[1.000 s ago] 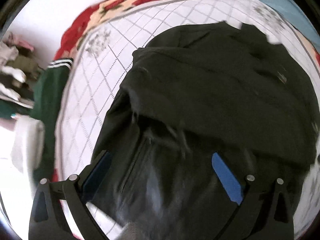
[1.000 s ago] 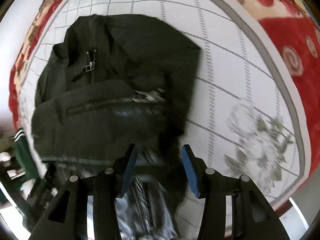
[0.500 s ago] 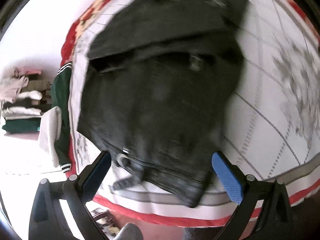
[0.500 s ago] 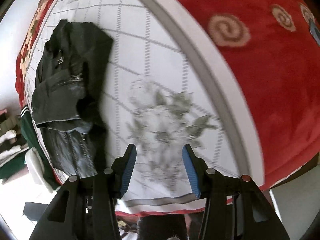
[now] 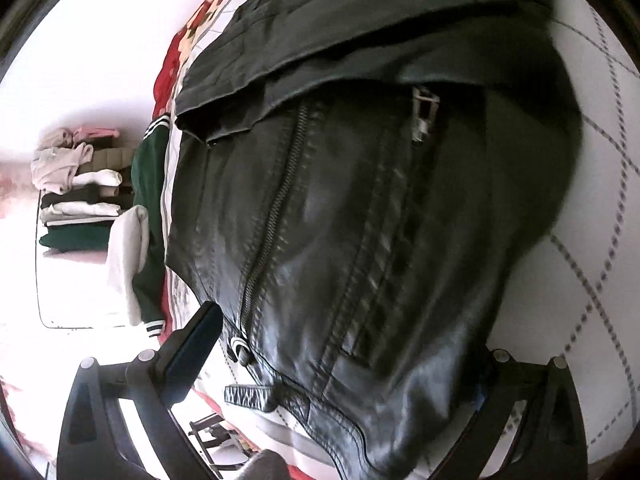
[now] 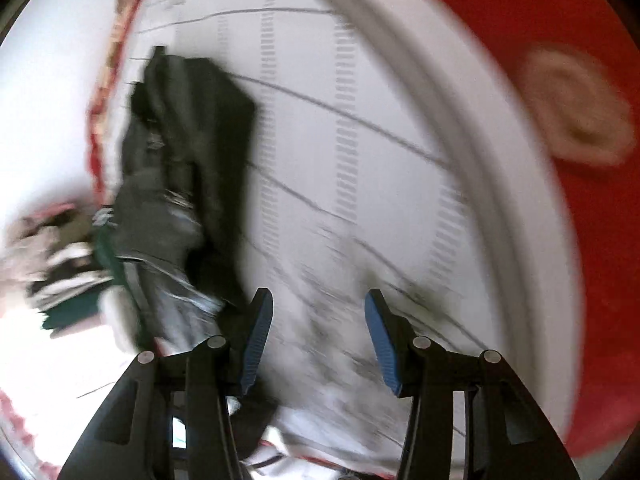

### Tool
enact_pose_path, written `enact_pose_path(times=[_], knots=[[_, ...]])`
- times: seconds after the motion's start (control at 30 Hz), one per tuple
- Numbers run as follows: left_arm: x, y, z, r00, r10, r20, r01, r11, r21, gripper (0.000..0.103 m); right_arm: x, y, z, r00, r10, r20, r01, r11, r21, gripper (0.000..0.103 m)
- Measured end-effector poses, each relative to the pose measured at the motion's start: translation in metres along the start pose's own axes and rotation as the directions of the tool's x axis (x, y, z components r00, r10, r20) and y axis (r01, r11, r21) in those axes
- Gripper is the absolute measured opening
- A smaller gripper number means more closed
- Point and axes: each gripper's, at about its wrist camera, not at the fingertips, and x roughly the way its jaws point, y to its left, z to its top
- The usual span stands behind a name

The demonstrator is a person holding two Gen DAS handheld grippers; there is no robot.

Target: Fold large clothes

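A black leather jacket (image 5: 340, 208) with zippers lies folded on the white quilted bedspread (image 5: 592, 240). It fills the left wrist view. My left gripper (image 5: 340, 364) is open wide, its jaws on either side of the jacket's near hem; the right finger is hidden behind the leather. In the blurred right wrist view the jacket (image 6: 188, 152) lies at the left. My right gripper (image 6: 316, 320) is open and empty over the bare bedspread (image 6: 340, 160), to the right of the jacket.
A green jacket with white stripes (image 5: 150, 184) hangs over the bed's left edge. A stack of folded clothes (image 5: 76, 192) sits beyond it. A red patterned blanket (image 6: 580, 120) borders the bedspread on the right.
My left gripper has moved in close to the jacket's hem, which now fills its view. My right gripper has swung away from the jacket to the right over the bare bedspread.
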Motion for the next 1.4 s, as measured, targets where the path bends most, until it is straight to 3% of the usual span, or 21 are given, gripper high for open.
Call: enact_pose_path(times=[0.1,0.17,0.23,0.27,0.33,0.43,0.47,0.5,0.53,0.63,0.8,1.0,1.2,1.4], knots=[[0.001,0.001,0.0,1.0,-0.013,0.0,0.013,1.0,-0.016,0.102,0.022,0.009,0.019,0.992,0.128,-0.004,-0.128,0.992,0.011,0.054],[-0.002,0.003,-0.004,0.999,-0.049,0.005,0.049,0.998,-0.034,0.092,0.038,0.014,0.031,0.981,0.194,-0.014,-0.194,0.981,0.018,0.057],[-0.006,0.005,-0.007,0.996,-0.088,0.013,0.088,0.995,-0.045,0.064,0.053,0.017,0.037,0.971,0.236,-0.031,-0.234,0.972,0.035,0.059],[-0.009,0.006,-0.007,0.994,-0.109,0.02,0.11,0.993,-0.045,0.055,0.063,0.019,0.041,0.961,0.274,-0.047,-0.272,0.961,0.048,0.059],[-0.015,0.004,-0.007,0.987,-0.157,0.03,0.159,0.986,-0.047,0.023,0.078,0.023,0.044,0.952,0.299,-0.066,-0.295,0.954,0.061,0.059],[-0.023,0.002,-0.006,0.979,-0.2,0.041,0.202,0.978,-0.059,0.007,0.097,0.029,0.045,0.941,0.328,-0.084,-0.321,0.944,0.081,0.059],[-0.024,0.003,-0.006,0.977,-0.21,0.041,0.212,0.975,-0.066,0.006,0.101,0.031,0.045,0.939,0.332,-0.089,-0.324,0.941,0.094,0.059],[-0.025,0.005,-0.006,0.975,-0.219,0.04,0.221,0.973,-0.07,0.006,0.104,0.033,0.046,0.941,0.328,-0.086,-0.318,0.942,0.111,0.05],[-0.027,0.008,-0.006,0.973,-0.228,0.043,0.231,0.97,-0.074,0.005,0.105,0.034,0.046,0.945,0.317,-0.075,-0.308,0.944,0.117,0.033],[-0.036,0.023,-0.006,0.967,-0.246,0.061,0.25,0.965,-0.082,0.004,0.099,0.046,0.041,0.954,0.296,-0.04,-0.29,0.952,0.101,0.021],[-0.051,0.065,-0.006,0.953,-0.288,0.093,0.298,0.946,-0.125,0.004,0.067,0.095,0.03,0.963,0.267,-0.034,-0.266,0.964,0.021,0.019],[-0.051,0.136,0.002,0.92,-0.368,0.131,0.389,0.898,-0.205,0.004,0.045,0.181,0.023,0.981,0.195,-0.022,-0.196,0.977,-0.086,0.019],[-0.011,0.202,0.018,0.883,-0.446,0.144,0.469,0.84,-0.272,0.004,0.07,0.269,0.025,0.995,0.104,-0.009,-0.104,0.983,-0.153,0.019],[0.062,0.254,0.036,0.833,-0.537,0.132,0.547,0.768,-0.334,0.005,0.138,0.356,0.031,1.0,-0.008,-0.006,0.007,0.983,-0.185,0.019]])
